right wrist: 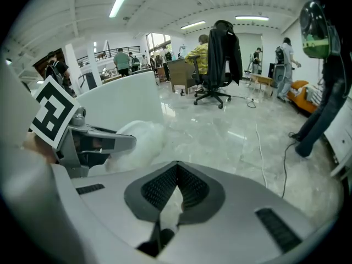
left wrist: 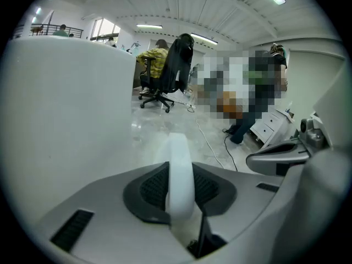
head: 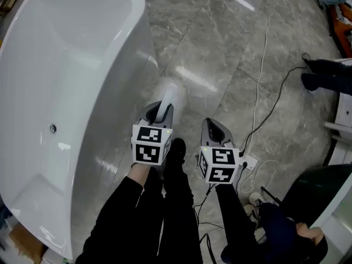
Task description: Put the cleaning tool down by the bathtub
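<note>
Cleaning tool (head: 168, 95): clamped by its white handle in the left tool (head: 159, 111), over the grey floor (head: 220, 54) just beside the outer wall of the bathtub (head: 71, 65); cannot tell whether touching the floor. Points away from the person, up the head view and a little to the right; long axis in line with the jaws holding it, fluffy white head at the far end, handle end at the jaws.

Far left in the head view: white bathtub, open side up, drain (head: 53, 128) low on its inner wall; no more than a blank white wall in the left gripper view.

Next right, left tool: pads pressed on both sides of the handle, jaws standing wide around it; plain only in the left gripper view, the head view giving just a blurred white shape ahead of the jaws. Fluffy head clearest in the right gripper view, a pale puff past the left tool's jaw; hidden behind the handle in the left gripper view.

Further right, right tool (head: 215, 131): pad tips together, nothing between them, apart from the cleaning tool.

Right again: white cable (head: 264, 54) running up the floor from a power strip (head: 248, 161); black cable (head: 280, 92) leading toward dark shoes (head: 324, 73) at the right edge.

Only in the gripper views: office chair (right wrist: 220, 59) with a dark jacket over its back; ceiling lights; people farther off in the room.
</note>
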`<state>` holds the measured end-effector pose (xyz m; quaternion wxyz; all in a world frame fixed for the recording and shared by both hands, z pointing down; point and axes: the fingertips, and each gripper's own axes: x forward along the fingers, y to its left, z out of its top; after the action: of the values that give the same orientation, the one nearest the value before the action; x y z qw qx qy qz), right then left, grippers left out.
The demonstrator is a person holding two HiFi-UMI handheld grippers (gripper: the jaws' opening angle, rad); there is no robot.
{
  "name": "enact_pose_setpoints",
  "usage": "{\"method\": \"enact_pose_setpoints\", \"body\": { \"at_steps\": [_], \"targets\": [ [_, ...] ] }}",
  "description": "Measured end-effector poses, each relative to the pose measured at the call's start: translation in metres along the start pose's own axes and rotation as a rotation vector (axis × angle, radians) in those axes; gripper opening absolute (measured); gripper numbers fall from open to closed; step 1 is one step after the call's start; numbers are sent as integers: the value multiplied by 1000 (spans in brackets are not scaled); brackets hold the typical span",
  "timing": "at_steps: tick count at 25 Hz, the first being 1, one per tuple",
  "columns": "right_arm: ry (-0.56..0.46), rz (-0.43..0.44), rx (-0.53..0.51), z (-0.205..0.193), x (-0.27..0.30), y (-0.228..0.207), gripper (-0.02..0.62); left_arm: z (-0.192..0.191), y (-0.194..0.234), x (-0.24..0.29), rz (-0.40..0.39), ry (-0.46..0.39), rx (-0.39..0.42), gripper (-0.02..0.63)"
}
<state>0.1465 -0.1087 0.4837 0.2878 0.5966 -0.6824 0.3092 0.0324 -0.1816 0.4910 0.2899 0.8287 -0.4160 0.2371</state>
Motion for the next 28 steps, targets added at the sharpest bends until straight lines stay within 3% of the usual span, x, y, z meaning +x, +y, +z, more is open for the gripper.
{"method": "enact_pose_setpoints", "body": {
  "at_steps": [28],
  "targets": [
    [-29, -8, -5, -86, 143, -30, -2, -111, 65, 124, 2, -28, -6, 97]
  ]
}}
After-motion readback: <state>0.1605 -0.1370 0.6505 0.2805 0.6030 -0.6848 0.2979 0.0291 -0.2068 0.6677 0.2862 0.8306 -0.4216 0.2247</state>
